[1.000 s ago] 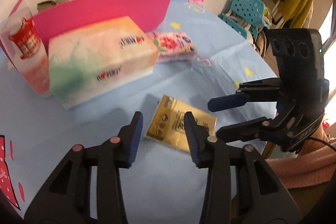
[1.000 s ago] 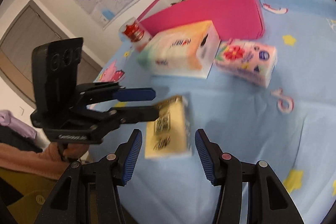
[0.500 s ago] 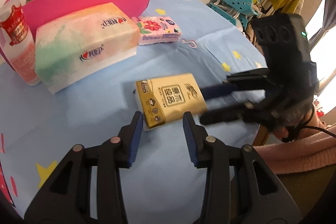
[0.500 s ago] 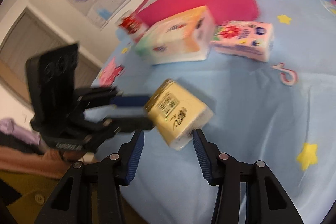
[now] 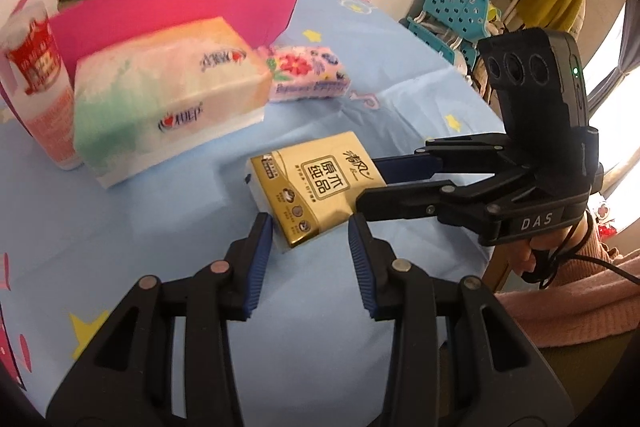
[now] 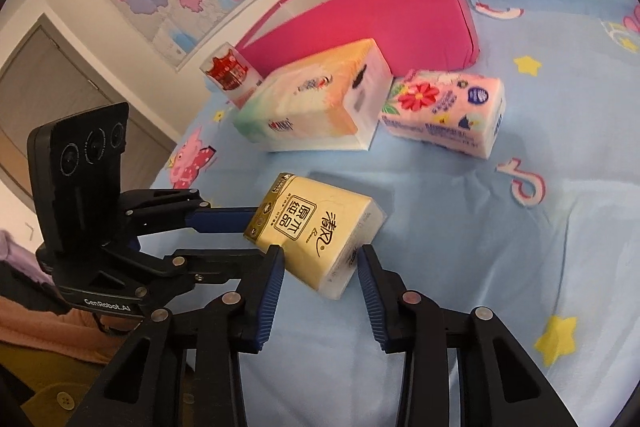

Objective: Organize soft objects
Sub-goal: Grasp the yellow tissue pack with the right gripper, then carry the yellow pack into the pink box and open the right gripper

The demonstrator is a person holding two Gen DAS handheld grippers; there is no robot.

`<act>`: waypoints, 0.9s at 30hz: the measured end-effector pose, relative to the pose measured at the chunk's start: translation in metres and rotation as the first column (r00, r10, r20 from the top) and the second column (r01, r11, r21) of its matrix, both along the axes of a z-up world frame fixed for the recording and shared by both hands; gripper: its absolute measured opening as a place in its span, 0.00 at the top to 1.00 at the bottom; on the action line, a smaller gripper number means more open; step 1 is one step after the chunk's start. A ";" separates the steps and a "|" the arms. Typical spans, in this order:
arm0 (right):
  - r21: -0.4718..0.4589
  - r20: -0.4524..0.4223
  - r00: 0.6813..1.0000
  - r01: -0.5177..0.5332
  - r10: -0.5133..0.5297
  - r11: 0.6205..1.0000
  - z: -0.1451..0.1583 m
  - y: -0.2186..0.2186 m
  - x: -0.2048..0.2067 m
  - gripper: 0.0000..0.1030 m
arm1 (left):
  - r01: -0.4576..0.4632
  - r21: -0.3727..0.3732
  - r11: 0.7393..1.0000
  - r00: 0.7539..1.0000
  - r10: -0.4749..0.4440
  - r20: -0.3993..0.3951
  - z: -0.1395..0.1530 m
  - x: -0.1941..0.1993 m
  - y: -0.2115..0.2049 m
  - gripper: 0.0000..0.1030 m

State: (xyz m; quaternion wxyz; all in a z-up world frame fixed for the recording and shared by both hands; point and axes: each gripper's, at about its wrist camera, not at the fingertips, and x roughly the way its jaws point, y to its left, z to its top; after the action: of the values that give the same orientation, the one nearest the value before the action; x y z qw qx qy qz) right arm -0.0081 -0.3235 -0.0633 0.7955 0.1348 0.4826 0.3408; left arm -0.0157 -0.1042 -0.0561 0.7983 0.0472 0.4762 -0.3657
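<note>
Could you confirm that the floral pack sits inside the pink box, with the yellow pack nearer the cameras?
Not quite. The floral pack is not inside the pink box; it lies on the blue cloth in front of it, as the right wrist view shows. The yellow pack is indeed nearer the cameras.

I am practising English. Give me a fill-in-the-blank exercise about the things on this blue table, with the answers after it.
1. The open box behind the tissue packs is ___ in colour.
2. The floral pack bears one large red ___ on its wrapper.
3. The tablecloth is blue, with yellow ___ printed on it.
Missing words: pink; flower; stars.
</note>
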 end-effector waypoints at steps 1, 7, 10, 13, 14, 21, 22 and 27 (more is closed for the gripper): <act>0.001 0.010 1.000 0.000 0.000 1.000 0.004 -0.001 -0.001 0.63 | 0.000 -0.006 1.000 1.000 0.000 0.005 0.003 0.000 0.000 0.60; 0.002 0.077 0.997 -0.003 0.003 1.000 0.026 -0.002 -0.004 0.63 | -0.004 -0.031 1.000 0.999 0.005 0.048 0.021 -0.003 0.002 0.60; 0.005 0.109 0.994 -0.005 0.004 1.000 0.038 -0.002 -0.003 0.63 | -0.009 -0.047 0.999 0.998 0.012 0.069 0.031 -0.002 0.005 0.60; 0.003 0.142 0.990 -0.009 0.009 1.000 0.049 -0.001 -0.001 0.63 | -0.019 -0.057 0.998 0.995 0.024 0.092 0.041 0.000 0.006 0.60; 0.004 0.155 0.988 -0.011 0.010 1.000 0.053 0.000 0.001 0.63 | -0.023 -0.058 0.998 0.995 0.029 0.099 0.043 0.001 0.006 0.60; 0.002 0.234 0.972 -0.031 0.030 1.000 0.076 0.006 0.019 0.63 | -0.079 -0.077 0.994 0.984 0.090 0.155 0.068 0.021 0.011 0.60; 0.001 0.247 0.968 -0.037 0.035 0.999 0.079 0.008 0.025 0.63 | -0.085 -0.078 0.993 0.982 0.097 0.162 0.071 0.024 0.011 0.60; 0.001 0.289 0.957 -0.041 0.039 0.999 0.092 0.014 0.053 0.63 | -0.117 -0.069 0.991 0.970 0.129 0.205 0.087 0.044 0.009 0.60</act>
State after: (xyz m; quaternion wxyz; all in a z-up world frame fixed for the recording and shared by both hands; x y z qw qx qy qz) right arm 0.0452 -0.3093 0.0286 0.8498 0.0767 0.3628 0.3746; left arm 0.0283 -0.0947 0.0311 0.8661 0.0333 0.3812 -0.3218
